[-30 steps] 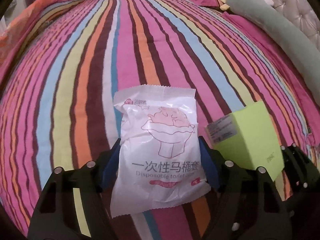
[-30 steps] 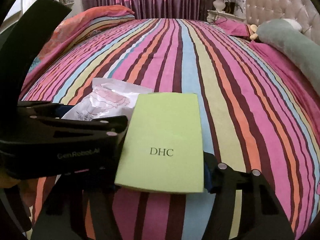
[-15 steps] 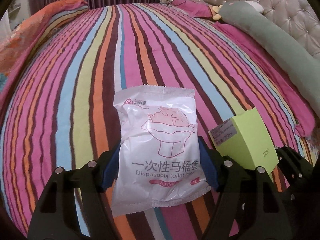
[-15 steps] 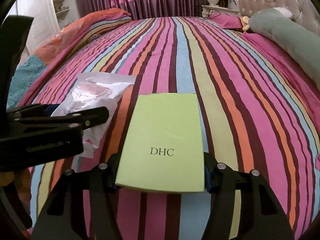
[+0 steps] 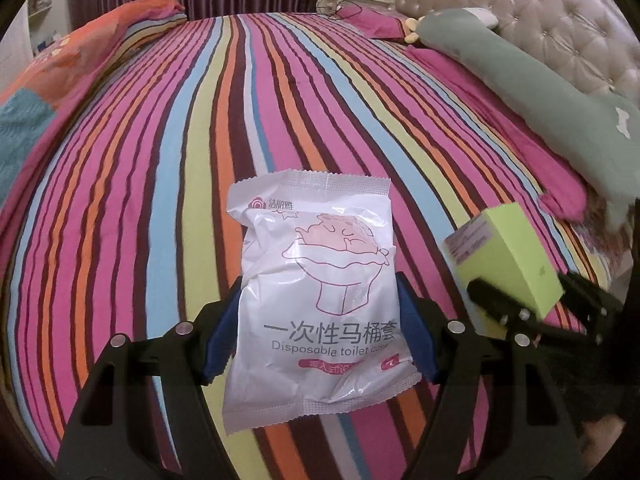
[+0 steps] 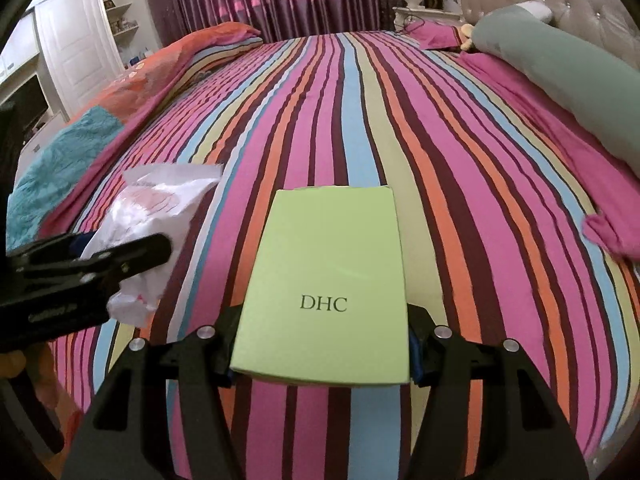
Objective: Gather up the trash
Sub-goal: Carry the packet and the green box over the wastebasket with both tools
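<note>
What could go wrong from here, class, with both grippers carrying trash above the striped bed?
1. The white toilet-cover packet is a soft, crinkly bag; it might slide from the left gripper.
2. The right gripper grips only the near end of the green DHC box, so the box could tip out.

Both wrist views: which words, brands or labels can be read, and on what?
"DHC": green box, in the right tool.
"一次性马桶套" and "Disposable toilet co...", cut off: white packet, in the left tool.
Packet's pink logo text and red strip: too small.
Box's end sticker: blurred.
Left tool's side print: blurred.
</note>
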`<state>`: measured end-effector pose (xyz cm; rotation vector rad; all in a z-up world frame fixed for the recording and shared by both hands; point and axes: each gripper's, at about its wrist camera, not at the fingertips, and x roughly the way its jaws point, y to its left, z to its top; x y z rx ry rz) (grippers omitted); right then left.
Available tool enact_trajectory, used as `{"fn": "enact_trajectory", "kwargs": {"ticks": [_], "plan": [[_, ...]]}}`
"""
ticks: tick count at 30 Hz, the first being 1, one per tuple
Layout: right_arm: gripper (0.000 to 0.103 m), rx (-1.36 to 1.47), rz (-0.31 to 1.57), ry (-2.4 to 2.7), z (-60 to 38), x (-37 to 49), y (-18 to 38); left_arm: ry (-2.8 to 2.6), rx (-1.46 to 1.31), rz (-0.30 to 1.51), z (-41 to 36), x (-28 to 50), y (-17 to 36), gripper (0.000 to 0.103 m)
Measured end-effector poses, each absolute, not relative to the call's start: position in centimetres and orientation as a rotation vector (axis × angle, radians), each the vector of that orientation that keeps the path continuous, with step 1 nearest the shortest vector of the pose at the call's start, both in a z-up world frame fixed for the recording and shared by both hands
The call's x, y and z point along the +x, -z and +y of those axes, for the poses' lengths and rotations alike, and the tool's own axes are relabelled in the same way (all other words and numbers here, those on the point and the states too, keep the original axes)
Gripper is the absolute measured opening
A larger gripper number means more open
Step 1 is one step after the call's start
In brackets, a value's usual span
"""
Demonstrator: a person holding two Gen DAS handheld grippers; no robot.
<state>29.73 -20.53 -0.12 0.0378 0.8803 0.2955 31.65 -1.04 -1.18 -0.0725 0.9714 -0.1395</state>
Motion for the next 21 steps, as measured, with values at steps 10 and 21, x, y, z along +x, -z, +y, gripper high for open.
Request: {"fn": "enact_trajectory", "kwargs": {"ticks": [10, 21], "plan": [[0.056, 0.087, 0.924, -0.317, -22.0, 21.0, 0.5, 0.182, -0.044, 0.972, -1.0, 19.3, 1.1, 0.070], [0.056, 0.084, 0.968, -0.322, -22.4, 13.6, 1.3, 0.204, -0.058, 1.023, -1.8, 10.1, 3.2, 0.070]]}}
